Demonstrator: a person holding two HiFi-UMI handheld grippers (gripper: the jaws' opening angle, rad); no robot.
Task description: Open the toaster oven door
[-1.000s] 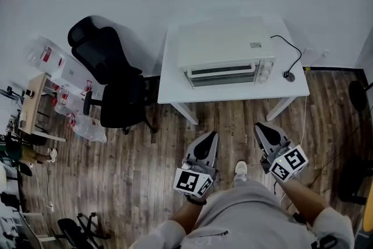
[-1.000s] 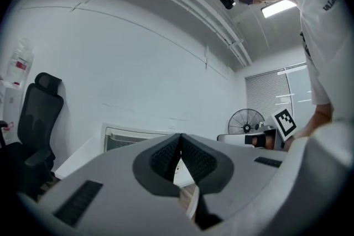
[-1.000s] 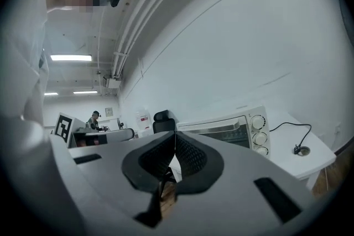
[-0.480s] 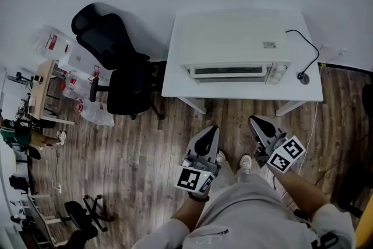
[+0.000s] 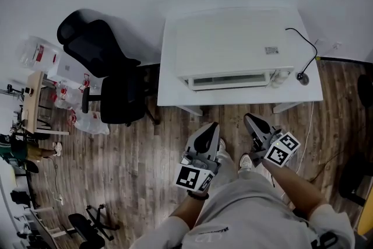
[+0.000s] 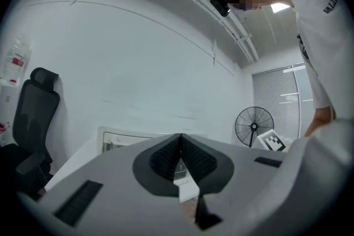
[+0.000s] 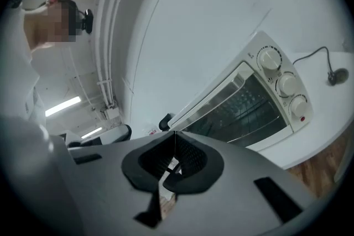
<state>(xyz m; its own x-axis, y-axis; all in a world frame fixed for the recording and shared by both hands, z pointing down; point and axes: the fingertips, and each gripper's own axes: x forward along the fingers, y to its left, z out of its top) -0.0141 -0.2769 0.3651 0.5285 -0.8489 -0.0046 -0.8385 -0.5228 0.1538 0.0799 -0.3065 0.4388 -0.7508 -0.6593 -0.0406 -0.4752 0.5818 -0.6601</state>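
Above the wooden floor [image 5: 145, 143], the desk [image 5: 167, 89] bearing the toaster oven [image 5: 233, 46] at upper centre has been brought nearer, its door [image 5: 230, 80] shut, yet the left hand-held gripper [image 5: 210, 127] and right hand-held gripper [image 5: 250, 119], clenched and empty, are held short of it.

We log: toaster oven [image 5: 230, 46], white and boxy, upright on a white table [image 5: 169, 95], front facing us | door [image 7: 239, 112]: glass pane, shut flush with the front, long handle [image 7: 210, 98] along its top edge | three round knobs [image 7: 287, 84] stacked right of the door | wire rack shows through the glass
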